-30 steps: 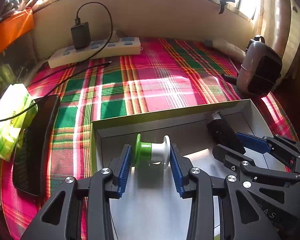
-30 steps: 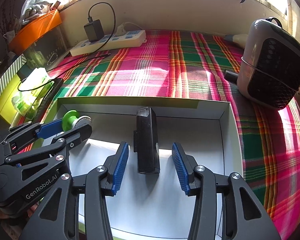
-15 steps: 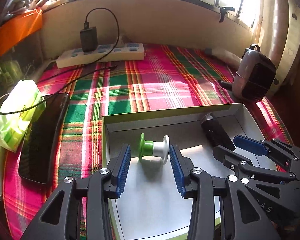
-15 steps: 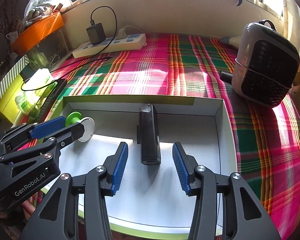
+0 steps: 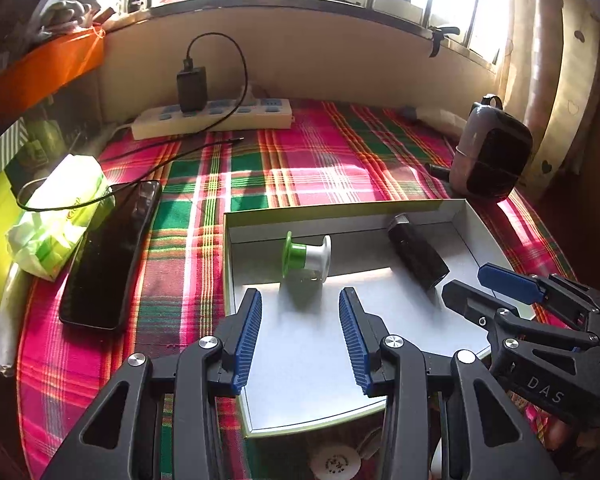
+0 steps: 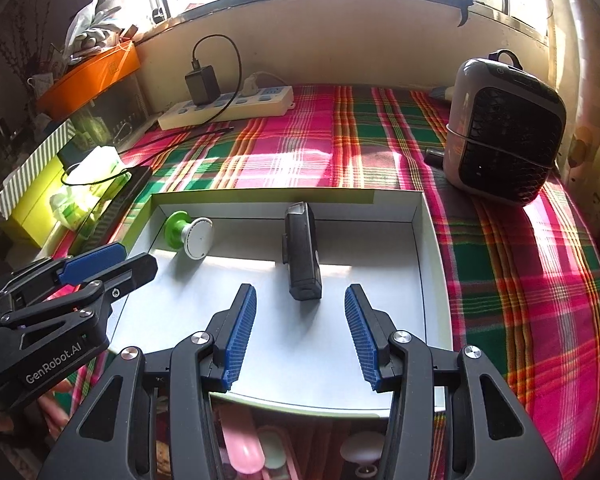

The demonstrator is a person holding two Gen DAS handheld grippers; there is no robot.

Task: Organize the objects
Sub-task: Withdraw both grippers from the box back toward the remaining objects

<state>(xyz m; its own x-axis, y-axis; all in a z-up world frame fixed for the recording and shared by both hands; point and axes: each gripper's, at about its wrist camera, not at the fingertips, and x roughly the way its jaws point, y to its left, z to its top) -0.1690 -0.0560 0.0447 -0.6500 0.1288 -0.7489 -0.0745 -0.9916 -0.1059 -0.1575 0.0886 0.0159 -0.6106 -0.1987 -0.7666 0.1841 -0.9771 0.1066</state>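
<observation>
A shallow white box with a green rim [image 5: 488,236] [image 6: 430,224] lies on the plaid table. Inside it a green-and-white spool [image 5: 306,256] [image 6: 190,236] lies on its side at the left, and a black rectangular device [image 5: 416,258] [image 6: 302,256] lies at the middle. My left gripper [image 5: 300,320] is open and empty, just short of the spool. My right gripper [image 6: 300,320] is open and empty, just short of the black device. Each gripper shows in the other's view, the right one [image 5: 484,284] and the left one [image 6: 112,260].
A black phone [image 5: 112,248] and a green-white packet [image 5: 56,216] lie left of the box. A white power strip [image 5: 212,120] with a black charger [image 5: 191,88] sits at the back. A small heater [image 6: 504,128] stands at the right. Small items show below the box's front edge.
Both grippers have drawn back and up from the box, away from the spool and the black device, which stay lying in the box. Both grippers stay open.
</observation>
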